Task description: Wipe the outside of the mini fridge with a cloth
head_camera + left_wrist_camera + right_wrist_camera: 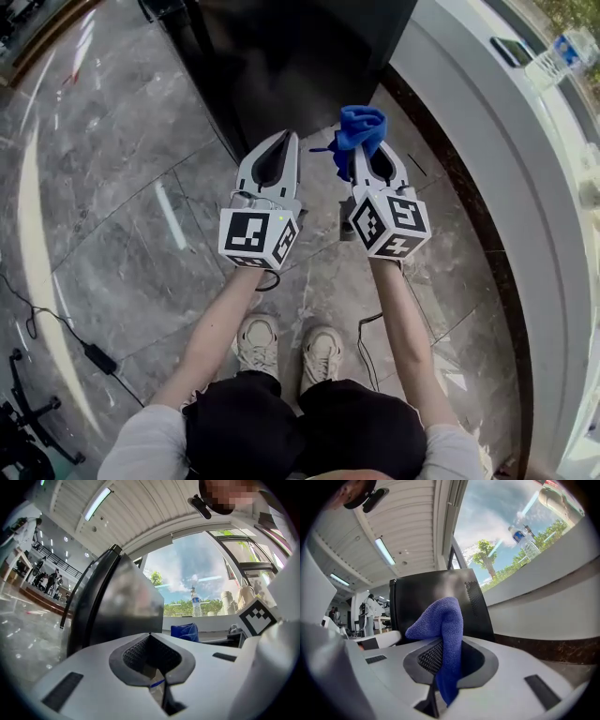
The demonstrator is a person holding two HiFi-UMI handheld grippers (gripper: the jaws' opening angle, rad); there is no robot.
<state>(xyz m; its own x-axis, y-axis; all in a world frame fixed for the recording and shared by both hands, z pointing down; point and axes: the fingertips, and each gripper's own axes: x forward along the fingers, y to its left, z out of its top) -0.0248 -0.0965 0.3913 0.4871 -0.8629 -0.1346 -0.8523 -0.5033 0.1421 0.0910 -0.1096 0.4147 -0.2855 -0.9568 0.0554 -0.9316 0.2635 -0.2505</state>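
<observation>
Here, in the head view, the person is standing on a grey marble floor (122, 216) and holding both grippers out in front of the body, side by side and close together. The left gripper (286, 139) is pointing at the black mini fridge (291, 56), with its jaws lying together and nothing between them. The right gripper (364, 148) is clamping a blue cloth (361, 127), which is bunching up above the jaw tips, just short of the fridge's lower edge. A white curved ledge (469, 141) is running along the right, and a water bottle (562, 52) is standing on it. The person's two shoes (255, 342) are showing below the grippers.

In the left gripper view, the left gripper (150, 635) is keeping its jaws closed tip to tip, gripping nothing. The mini fridge (117, 606) is rising just beyond them, dark and glossy. The cloth (185, 631) is showing to the right, low beside the fridge, and the water bottle (197, 605) is standing farther back against the window.

In the right gripper view, the right gripper (445, 641) is pinching the cloth (443, 625) between its jaws; the fabric is folding over in a peak above them and hanging down through the gap. The mini fridge (422, 597) is standing directly behind the cloth. The water bottle (525, 543) is sitting up on the ledge (543, 606) at the right.
</observation>
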